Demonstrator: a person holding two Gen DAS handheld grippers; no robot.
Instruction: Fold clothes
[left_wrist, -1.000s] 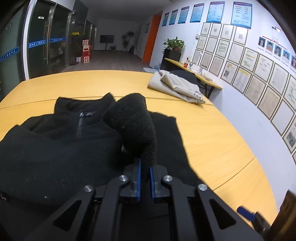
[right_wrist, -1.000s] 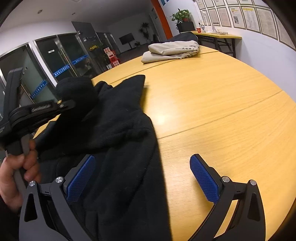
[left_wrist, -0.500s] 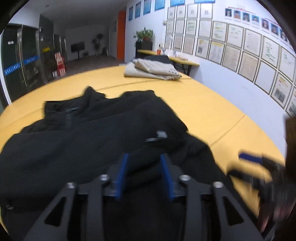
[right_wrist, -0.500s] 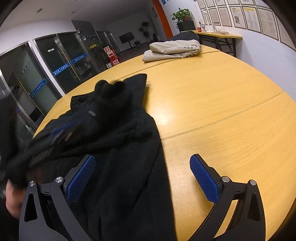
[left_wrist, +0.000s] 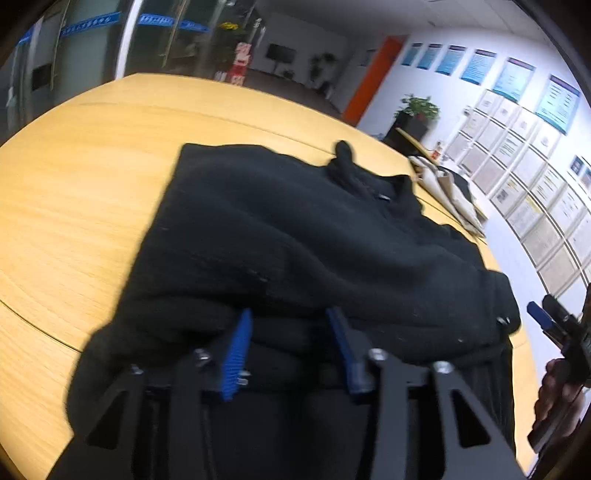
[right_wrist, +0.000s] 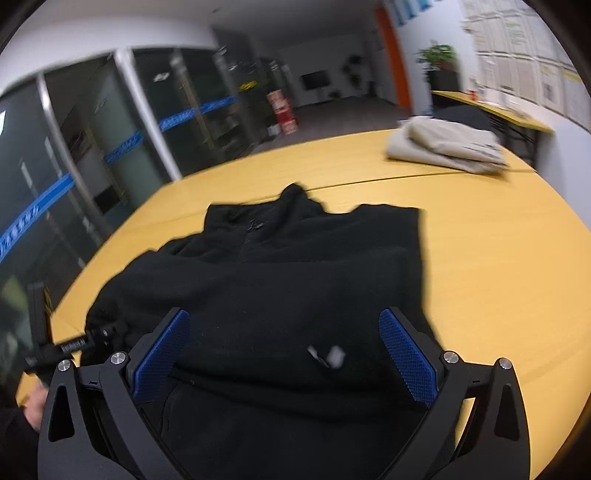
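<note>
A black fleece jacket (left_wrist: 314, 236) lies on the yellow wooden table (left_wrist: 74, 206), collar away from me, both sleeves folded in over the body. My left gripper (left_wrist: 291, 332) is open at the jacket's near left hem, its blue pads either side of a fold of fleece without pinching it. My right gripper (right_wrist: 284, 350) is open wide over the near right part of the jacket (right_wrist: 306, 273), close above the cloth. The right gripper also shows at the right edge of the left wrist view (left_wrist: 554, 325).
A folded beige garment (right_wrist: 447, 147) lies at the far side of the table (right_wrist: 517, 236). A side desk (right_wrist: 495, 110) and a wall of framed papers (left_wrist: 535, 184) stand to the right. Glass doors (right_wrist: 74, 177) are on the left.
My left gripper let go of the black sleeve, which now lies on the jacket, and moved to the near left hem. My right gripper swung from the table edge to over the jacket.
</note>
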